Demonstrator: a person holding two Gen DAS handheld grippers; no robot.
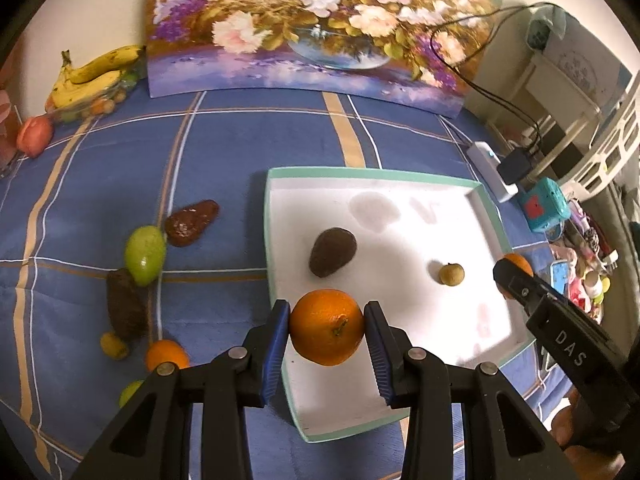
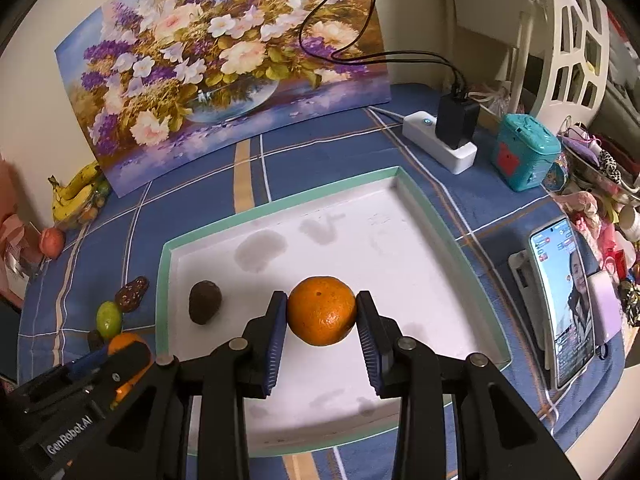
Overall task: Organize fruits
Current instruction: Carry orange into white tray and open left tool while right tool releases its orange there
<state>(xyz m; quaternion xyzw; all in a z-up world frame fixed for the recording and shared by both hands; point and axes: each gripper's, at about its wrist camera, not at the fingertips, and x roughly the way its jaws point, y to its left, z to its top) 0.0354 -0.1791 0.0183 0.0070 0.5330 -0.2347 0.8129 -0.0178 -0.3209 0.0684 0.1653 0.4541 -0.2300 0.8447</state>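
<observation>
Both grippers loaded with oranges over the white tray.

Left gripper [image 1: 326, 330]: jaws clamped on an orange [image 1: 326, 326], held above the near-left corner of the tray [image 1: 486, 210]. Right gripper [image 2: 321, 314]: jaws clamped on a second orange [image 2: 321, 311], held over the tray's middle. Already in the tray: dark avocado [image 1: 332, 252], small brown round fruit [image 1: 452, 274]. Left loose on the blue checked surface [image 1: 240, 140] off the tray's left edge: green fruit [image 1: 145, 255], another orange [image 1: 166, 354].

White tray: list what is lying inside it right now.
Inside the white tray lie a dark brown fruit and a small round yellowish fruit. An orange and the left gripper holding it hide part of the floor, so anything beneath cannot be seen.
</observation>
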